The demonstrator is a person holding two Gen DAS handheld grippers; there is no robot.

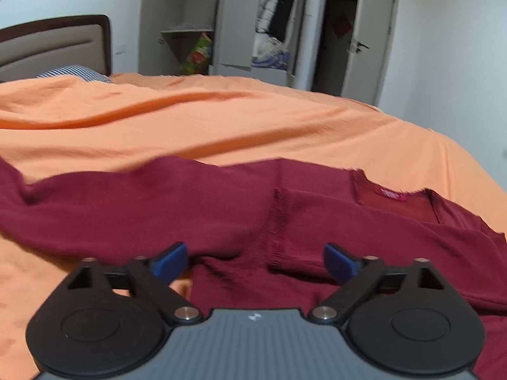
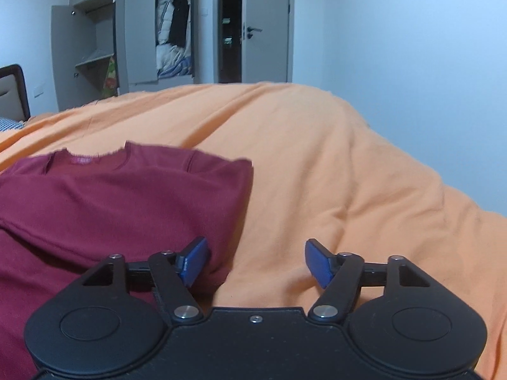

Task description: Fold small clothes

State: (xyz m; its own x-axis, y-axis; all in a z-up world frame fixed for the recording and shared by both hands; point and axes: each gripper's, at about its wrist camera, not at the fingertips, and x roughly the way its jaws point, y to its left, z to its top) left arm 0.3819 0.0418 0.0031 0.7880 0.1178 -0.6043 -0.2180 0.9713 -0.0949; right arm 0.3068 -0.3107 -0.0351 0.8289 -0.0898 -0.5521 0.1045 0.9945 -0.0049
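Observation:
A dark red long-sleeved top (image 1: 221, 209) lies on the orange bedcover (image 1: 221, 120), collar and pink label to the right in the left wrist view. One sleeve stretches out to the left. My left gripper (image 1: 255, 262) is open just above the top near the sleeve seam, nothing between its blue pads. In the right wrist view the same top (image 2: 120, 202) fills the lower left, its right side folded in to a straight edge. My right gripper (image 2: 255, 262) is open over that edge, left pad (image 2: 195, 261) by the cloth, right pad over bare orange bedcover (image 2: 332, 174).
A padded headboard (image 1: 54, 47) and a checked pillow (image 1: 76, 72) stand at the far left. Beyond the bed an open grey wardrobe (image 1: 240, 19) holds hanging clothes, beside an open door (image 2: 264, 25). Orange bedcover stretches right of the top.

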